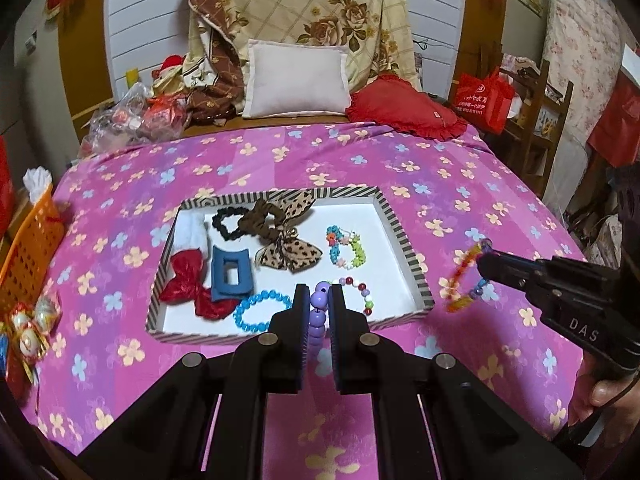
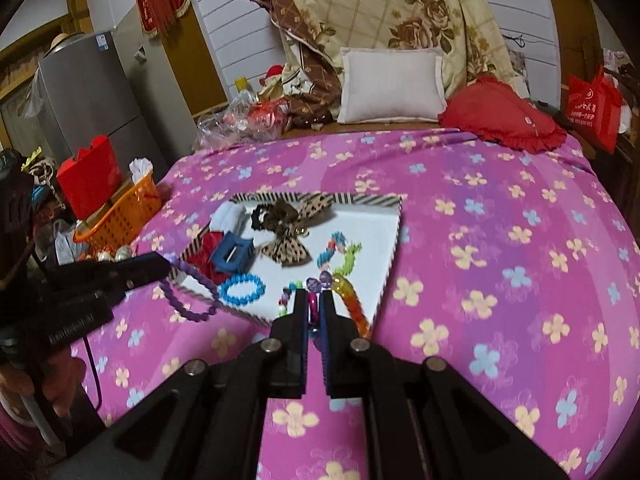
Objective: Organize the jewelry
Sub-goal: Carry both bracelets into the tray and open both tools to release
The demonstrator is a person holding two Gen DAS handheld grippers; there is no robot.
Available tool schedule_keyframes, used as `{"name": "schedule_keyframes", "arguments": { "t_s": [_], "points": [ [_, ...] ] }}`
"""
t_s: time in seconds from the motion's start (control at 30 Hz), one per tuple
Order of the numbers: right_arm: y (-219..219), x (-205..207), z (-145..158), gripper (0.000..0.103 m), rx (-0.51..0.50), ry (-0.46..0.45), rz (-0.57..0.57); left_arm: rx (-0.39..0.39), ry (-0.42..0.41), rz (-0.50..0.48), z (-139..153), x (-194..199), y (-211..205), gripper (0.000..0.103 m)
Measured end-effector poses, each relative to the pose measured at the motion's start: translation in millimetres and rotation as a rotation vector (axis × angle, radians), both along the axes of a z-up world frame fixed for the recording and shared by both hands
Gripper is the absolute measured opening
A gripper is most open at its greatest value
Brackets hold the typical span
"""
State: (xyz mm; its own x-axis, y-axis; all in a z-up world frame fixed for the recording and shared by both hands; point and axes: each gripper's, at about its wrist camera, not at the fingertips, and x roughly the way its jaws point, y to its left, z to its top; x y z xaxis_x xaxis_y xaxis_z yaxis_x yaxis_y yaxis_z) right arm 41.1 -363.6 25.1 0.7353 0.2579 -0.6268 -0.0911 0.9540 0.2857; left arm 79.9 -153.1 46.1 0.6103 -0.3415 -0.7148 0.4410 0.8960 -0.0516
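Note:
A striped-rim white tray lies on the pink flowered bedspread. It holds a blue bead bracelet, a flower bracelet, a leopard bow, a blue clip, a red bow and a black scrunchie. My left gripper is shut on a purple bead bracelet above the tray's front edge; it also shows in the right wrist view. My right gripper is shut on a multicoloured bracelet, held above the bedspread right of the tray.
An orange basket and wrapped sweets sit at the bed's left edge. Pillows and a red cushion lie at the head. A red bag and shelves stand to the right.

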Motion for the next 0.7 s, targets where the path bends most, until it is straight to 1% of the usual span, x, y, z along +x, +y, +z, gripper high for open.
{"name": "schedule_keyframes", "arguments": {
  "t_s": [0.13, 0.33, 0.47, 0.6, 0.7],
  "points": [
    [-2, 15, -2, 0.005, 0.023, 0.001, -0.01, 0.021, -0.007, -0.004, -5, 10, -12, 0.002],
    [-3, 41, -20, 0.005, 0.059, 0.031, -0.022, 0.044, 0.01, 0.002, -23, 31, -26, 0.003],
    [-4, 53, -36, 0.005, 0.091, 0.055, -0.025, 0.048, 0.031, 0.002, -35, 44, -33, 0.004],
    [-5, 66, -51, 0.005, 0.095, 0.079, -0.03, 0.045, 0.06, -0.014, -48, 58, -40, 0.005],
    [-8, 82, -65, 0.005, 0.091, 0.115, -0.054, 0.045, 0.091, -0.003, -62, 74, -41, 0.006]
  ]
}}
